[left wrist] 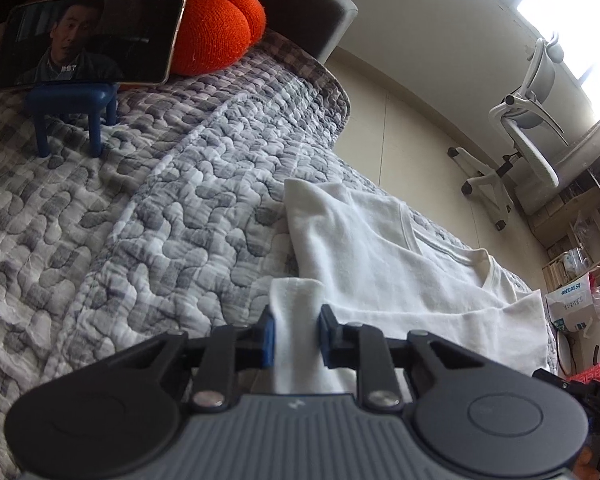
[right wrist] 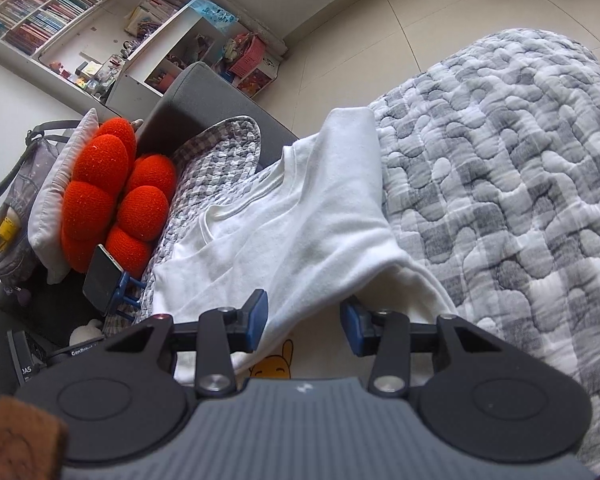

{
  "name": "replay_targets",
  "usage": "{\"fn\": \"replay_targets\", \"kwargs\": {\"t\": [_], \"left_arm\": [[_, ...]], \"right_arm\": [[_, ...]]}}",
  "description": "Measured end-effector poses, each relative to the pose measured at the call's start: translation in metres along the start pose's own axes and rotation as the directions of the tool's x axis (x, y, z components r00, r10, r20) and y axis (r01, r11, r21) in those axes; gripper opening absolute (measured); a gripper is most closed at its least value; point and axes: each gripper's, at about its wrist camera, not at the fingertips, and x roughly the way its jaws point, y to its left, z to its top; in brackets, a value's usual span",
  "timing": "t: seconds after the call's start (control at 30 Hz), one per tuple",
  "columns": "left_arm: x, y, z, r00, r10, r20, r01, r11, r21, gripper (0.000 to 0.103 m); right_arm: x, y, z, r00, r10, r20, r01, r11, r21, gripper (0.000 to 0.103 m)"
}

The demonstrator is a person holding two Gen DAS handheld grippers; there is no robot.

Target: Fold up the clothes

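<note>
White cotton T-shirt [left wrist: 384, 248], spread on our grey quilted bedspread [left wrist: 140, 216]: left gripper [left wrist: 296, 334] pinches a near fold to carry it over, while right gripper [right wrist: 304, 322] (jaws apart, cloth draped loosely between) only steadies the edge.
</note>
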Motion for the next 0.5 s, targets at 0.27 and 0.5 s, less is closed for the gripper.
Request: {"fn": "replay_targets", "kwargs": {"t": [0.27, 0.5], "left_arm": [[-0.030, -0.024, 0.011, 0.989, -0.061, 0.134, 0.051, 0.996, 0.076, 0.010], [-0.035, -0.032, 0.024, 0.973, -0.128, 0.192, 0.122, 0.992, 0.044, 0.010]], "right_arm": [[-0.010, -0.021, 0.006, 0.989, 0.123, 0.085, -0.136, 0.974, 0.179, 0.031], [-0.008, -0.043, 0.002, 0.964, 0.214, 0.156, -0.259, 0.888, 0.381, 0.031]]}}
